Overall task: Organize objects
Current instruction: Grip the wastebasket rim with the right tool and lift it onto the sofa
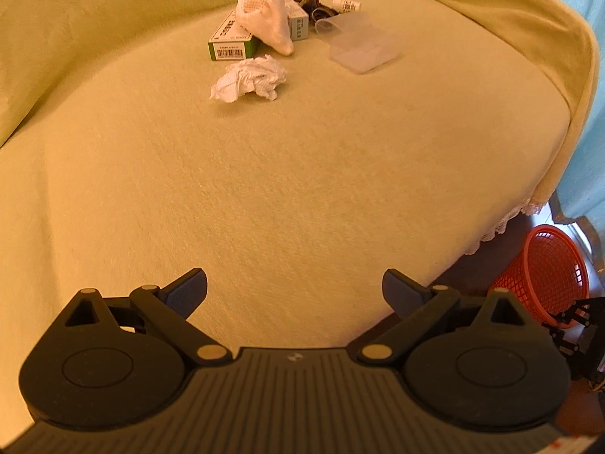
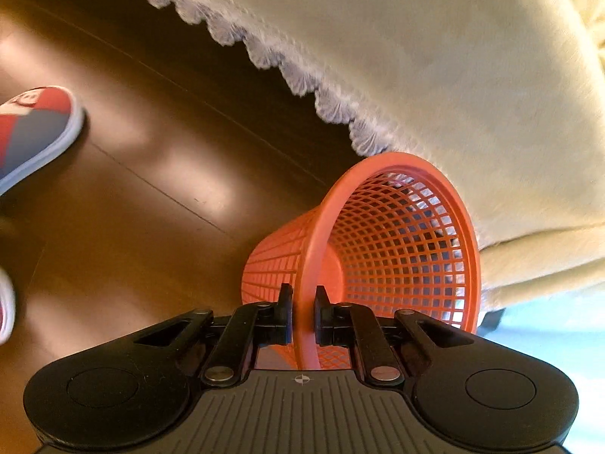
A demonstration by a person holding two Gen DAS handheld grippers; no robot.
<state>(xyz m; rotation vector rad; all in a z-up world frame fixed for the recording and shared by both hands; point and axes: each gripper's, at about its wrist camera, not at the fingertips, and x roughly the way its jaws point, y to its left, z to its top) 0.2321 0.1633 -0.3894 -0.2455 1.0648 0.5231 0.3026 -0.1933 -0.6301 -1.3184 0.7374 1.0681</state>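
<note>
**A:** Pinching the rim of the orange plastic mesh wastebasket [image 2: 397, 234] — that's the right gripper [image 2: 302, 316], jaws pressed in on the thin rim from both sides. The basket sits tilted, mouth toward the camera, down beside the fringed edge of the yellow-green fleece cover [image 2: 453, 75], over the brown wooden floor [image 2: 132, 208]. There's a red and grey shoe [image 2: 34, 128] off to the left.

**B:** And the left one?

**A:** The left gripper [image 1: 295, 291] is spread wide, holding nothing, hovering above the covered seat. The clutter's at the far end: a crumpled white tissue [image 1: 249, 79], a green and white carton [image 1: 232, 38] with a white mesh pouch [image 1: 264, 15] lying over it, a clear plastic case [image 1: 363, 47], a small white bottle [image 1: 346, 4] and something dark I can't make out. The basket shows at the lower right there too [image 1: 548, 276].
</note>
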